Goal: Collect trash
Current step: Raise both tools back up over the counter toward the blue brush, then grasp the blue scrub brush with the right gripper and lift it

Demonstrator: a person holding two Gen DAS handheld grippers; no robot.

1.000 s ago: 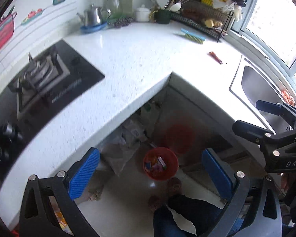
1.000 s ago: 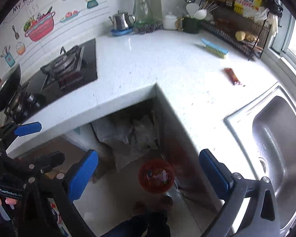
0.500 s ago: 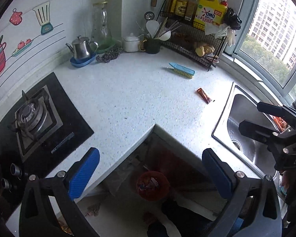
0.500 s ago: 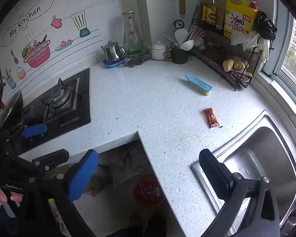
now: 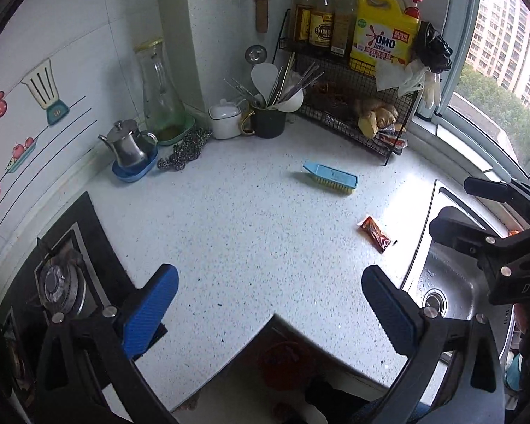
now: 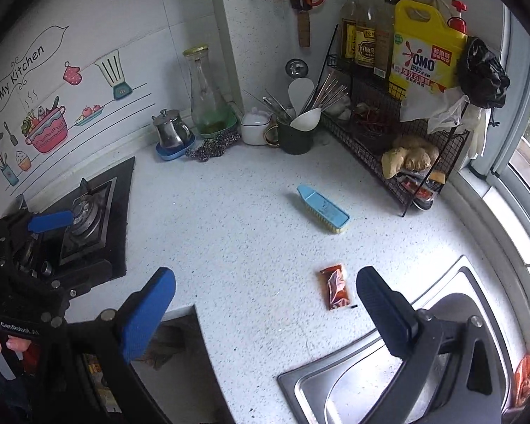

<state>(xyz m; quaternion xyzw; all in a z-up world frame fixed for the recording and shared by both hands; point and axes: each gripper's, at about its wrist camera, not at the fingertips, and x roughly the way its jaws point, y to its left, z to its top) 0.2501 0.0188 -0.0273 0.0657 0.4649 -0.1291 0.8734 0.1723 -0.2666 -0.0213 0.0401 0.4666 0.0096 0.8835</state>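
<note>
We see the small red-brown snack wrapper [image 6: 335, 291] flat on the white speckled surface [image 6: 236, 233] beside the steel sink [image 6: 339, 388], both grippers' [image 5: 270, 309] [image 6: 265, 312] jaws spread and empty, yellow "OMO" jug [image 6: 425, 47] racked, "My Kitchen" wall sticker [image 6: 21, 69].

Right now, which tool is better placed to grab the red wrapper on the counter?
Right. The right tool is open and the red wrapper lies just ahead, near its right finger. The left tool is also open, but the wrapper sits farther off to its right, near the sink.
</note>
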